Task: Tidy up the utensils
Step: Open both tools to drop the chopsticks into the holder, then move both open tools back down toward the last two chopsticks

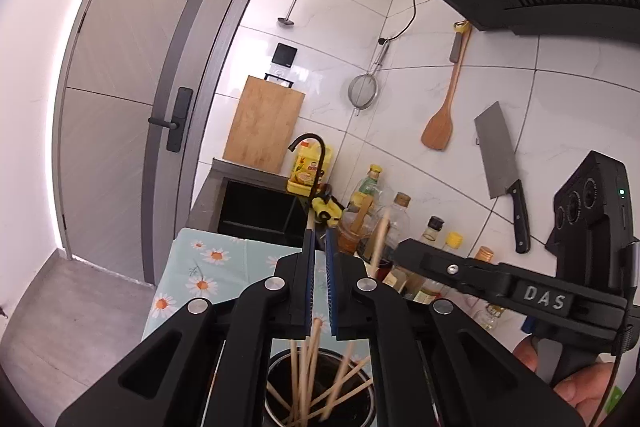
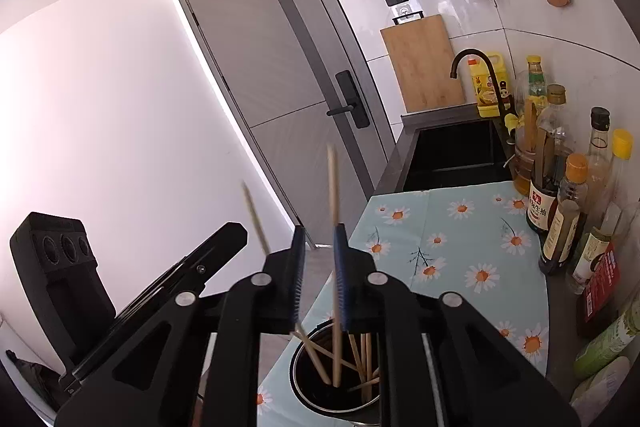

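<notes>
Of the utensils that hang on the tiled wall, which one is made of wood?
The spatula is the wooden one, hanging between the mesh strainer and the cleaver. The strainer, the cleaver blade and the ladle near the door are metal.

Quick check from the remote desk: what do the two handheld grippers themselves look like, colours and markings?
Both the left gripper and the right gripper are matte black linkages with silver pivot bolts and blue ribbed pads on the fingers. The right gripper's body shows raised "DAS" lettering, a three-lens black module and a thin cable.
</notes>
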